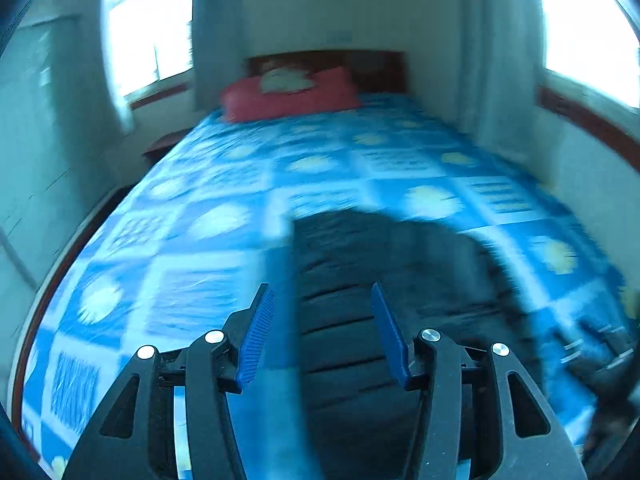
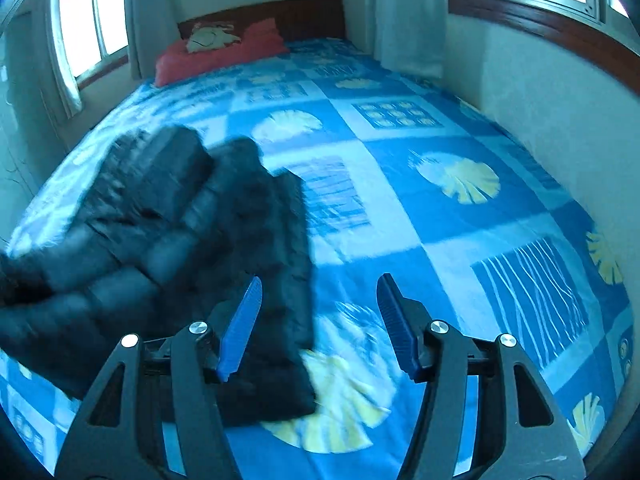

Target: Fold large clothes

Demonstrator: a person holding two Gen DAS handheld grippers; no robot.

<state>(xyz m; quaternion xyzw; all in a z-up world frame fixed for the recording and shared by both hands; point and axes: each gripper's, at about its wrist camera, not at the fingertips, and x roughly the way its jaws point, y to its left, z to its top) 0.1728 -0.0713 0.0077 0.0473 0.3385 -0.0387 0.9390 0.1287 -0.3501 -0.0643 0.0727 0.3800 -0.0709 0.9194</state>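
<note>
The left gripper (image 1: 320, 332) hangs spread and empty above the black quilted jacket (image 1: 384, 280), which lies on the blue patterned bedspread (image 1: 192, 240) directly ahead of its fingers. The right gripper (image 2: 318, 324) is likewise spread and empty, with the jacket ahead to its left.

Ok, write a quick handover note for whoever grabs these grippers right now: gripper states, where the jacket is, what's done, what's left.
Left gripper: open, holding nothing, over the black quilted puffer jacket.
Right gripper: open, holding nothing, above the jacket's right edge.
The jacket lies on the bed's blue patterned bedsheet, near the foot end, still bunched and uneven. A red pillow sits at the headboard.
Done: jacket is on the bed; no neat fold visible yet, though both views are blurred.
Left: spread it flat, fold sleeves in, fold the body.
</note>
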